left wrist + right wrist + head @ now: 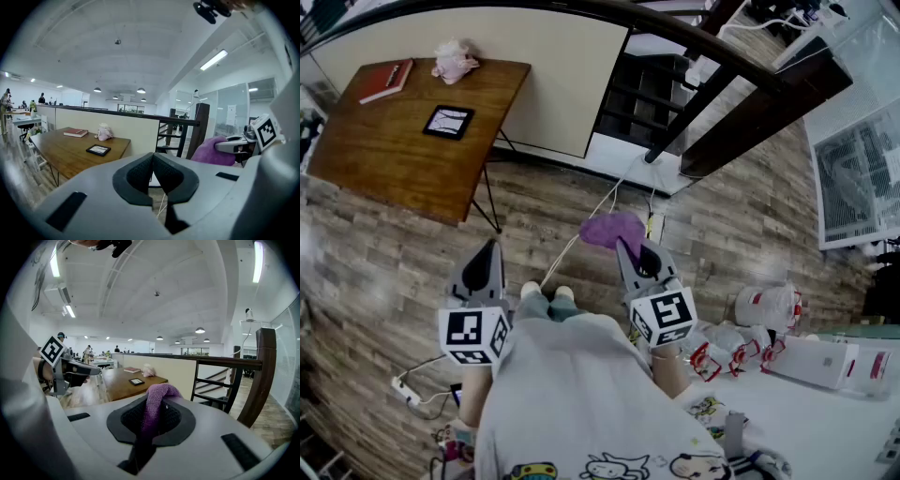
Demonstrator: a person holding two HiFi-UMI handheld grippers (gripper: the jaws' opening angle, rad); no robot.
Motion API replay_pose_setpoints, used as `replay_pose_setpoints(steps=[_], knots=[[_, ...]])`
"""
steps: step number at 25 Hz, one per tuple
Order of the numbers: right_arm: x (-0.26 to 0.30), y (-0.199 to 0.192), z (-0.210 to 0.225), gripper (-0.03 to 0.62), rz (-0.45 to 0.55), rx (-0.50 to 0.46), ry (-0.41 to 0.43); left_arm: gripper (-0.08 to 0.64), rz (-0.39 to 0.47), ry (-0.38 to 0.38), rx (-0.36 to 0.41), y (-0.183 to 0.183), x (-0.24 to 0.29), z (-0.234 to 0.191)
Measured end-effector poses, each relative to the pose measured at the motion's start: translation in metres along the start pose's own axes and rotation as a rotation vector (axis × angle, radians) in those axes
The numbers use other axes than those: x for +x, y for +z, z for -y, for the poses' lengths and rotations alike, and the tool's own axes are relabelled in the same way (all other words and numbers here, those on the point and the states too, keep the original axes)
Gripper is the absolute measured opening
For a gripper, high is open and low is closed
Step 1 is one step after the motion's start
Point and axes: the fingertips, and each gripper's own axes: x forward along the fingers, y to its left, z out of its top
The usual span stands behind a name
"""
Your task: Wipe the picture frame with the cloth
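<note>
Picture frame (448,122) lies on wooden table (384,155) above plank floor (750,220).

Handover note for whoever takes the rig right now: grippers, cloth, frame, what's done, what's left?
Left gripper: jaws shut, nothing between them.
Right gripper: shut on the purple cloth, which bunches out past the tips.
Picture frame: lies flat on the wooden table, near a red book and a pink plush toy.
Both grippers are held out over the floor, well short of the table.
Done: cloth is in the grip.
Left: get to the table and wipe the frame; no wiping has begun.
</note>
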Motion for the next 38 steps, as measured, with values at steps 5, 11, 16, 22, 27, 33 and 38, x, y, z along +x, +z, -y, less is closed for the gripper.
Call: replay_pose_setpoints(steps=[5, 11, 16, 22, 27, 33, 38], knots=[[-0.004, -0.002, 0.008, 0.018, 0.017, 0.027, 0.023, 0.006, 0.002, 0.013, -0.015, -0.003, 0.004, 0.008], [-0.003, -0.002, 0.014, 0.018, 0.022, 0.053, 0.033, 0.014, 0.011, 0.030, -0.028, -0.004, 0.005, 0.007], [0.024, 0.002, 0.017, 0.018, 0.021, 0.062, 0.048, 0.099, 0.005, 0.032, -0.037, -0.001, 0.022, -0.008], [0.081, 0.017, 0.023, 0.018, 0.017, 0.065, 0.053, 0.159, 0.017, 0.038, -0.043, 0.018, 0.061, -0.049], [0.145, 0.043, 0.037, 0.018, 0.012, 0.055, 0.060, 0.196, 0.021, 0.043, -0.053, 0.044, 0.112, -0.092], [0.216, 0.077, 0.049, 0.018, 0.028, 0.028, 0.080, 0.215, 0.036, 0.061, -0.067, 0.071, 0.164, -0.142], [0.253, 0.087, 0.050, 0.018, 0.017, 0.043, 0.080, 0.230, 0.027, 0.067, -0.078, 0.080, 0.188, -0.172]])
